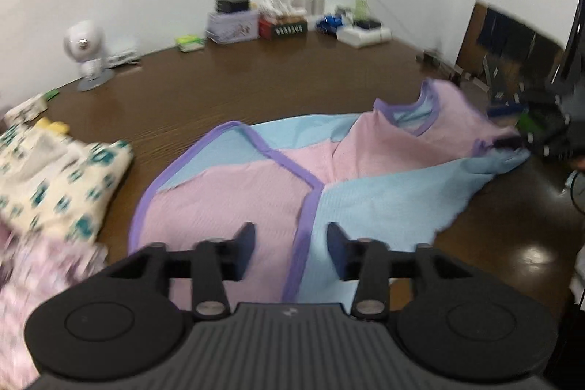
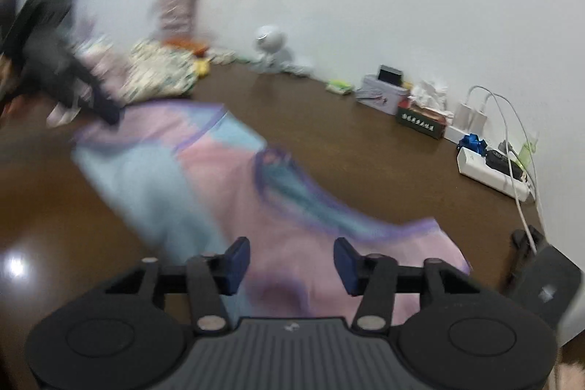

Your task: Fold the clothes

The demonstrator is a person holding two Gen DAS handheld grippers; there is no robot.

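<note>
A pink and light-blue garment (image 1: pixel 256 192) with purple trim lies spread and partly folded on the dark wooden table (image 1: pixel 226 86). My left gripper (image 1: pixel 290 253) is open just above its near hem, over the purple seam. My right gripper (image 2: pixel 291 267) is open above the pink shoulder end of the same garment (image 2: pixel 226 178). In the left wrist view the right gripper (image 1: pixel 519 141) shows at the garment's far right sleeve. In the right wrist view the left gripper (image 2: pixel 106 112) shows blurred at the garment's far end.
A cream cloth with teal print (image 1: pixel 55 178) and a pink patterned cloth (image 1: pixel 40 276) lie at the left. A small white camera (image 1: pixel 86 53), boxes (image 1: pixel 234 22), a power strip (image 2: pixel 493 172) and cables line the wall. A dark board (image 1: pixel 512 46) stands at the right.
</note>
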